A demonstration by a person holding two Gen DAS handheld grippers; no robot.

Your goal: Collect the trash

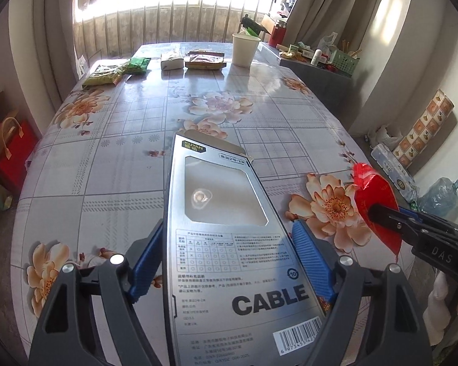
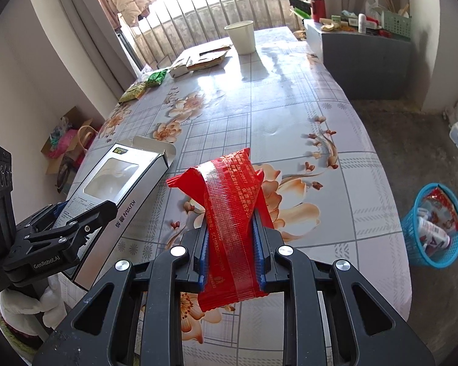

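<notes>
My left gripper (image 1: pixel 227 254) is shut on a silver cable box (image 1: pixel 226 228) with a clear window, held above the near part of the table; the box also shows in the right wrist view (image 2: pixel 113 183). My right gripper (image 2: pixel 230 238) is shut on a red snack wrapper (image 2: pixel 229 204), held above the table's near right side. The wrapper (image 1: pixel 374 195) shows at the right of the left wrist view. A blue trash basket (image 2: pixel 433 228) with several wrappers in it stands on the floor right of the table.
The floral tablecloth table (image 1: pixel 229 106) carries green snack packs (image 1: pixel 107 73), a tissue pack (image 1: pixel 171 59), a brown packet (image 1: pixel 203 61) and a white paper cup (image 1: pixel 244 48) at its far end. A grey cabinet (image 2: pixel 366 48) with clutter stands at the far right. Bags (image 1: pixel 6 152) sit on the floor left.
</notes>
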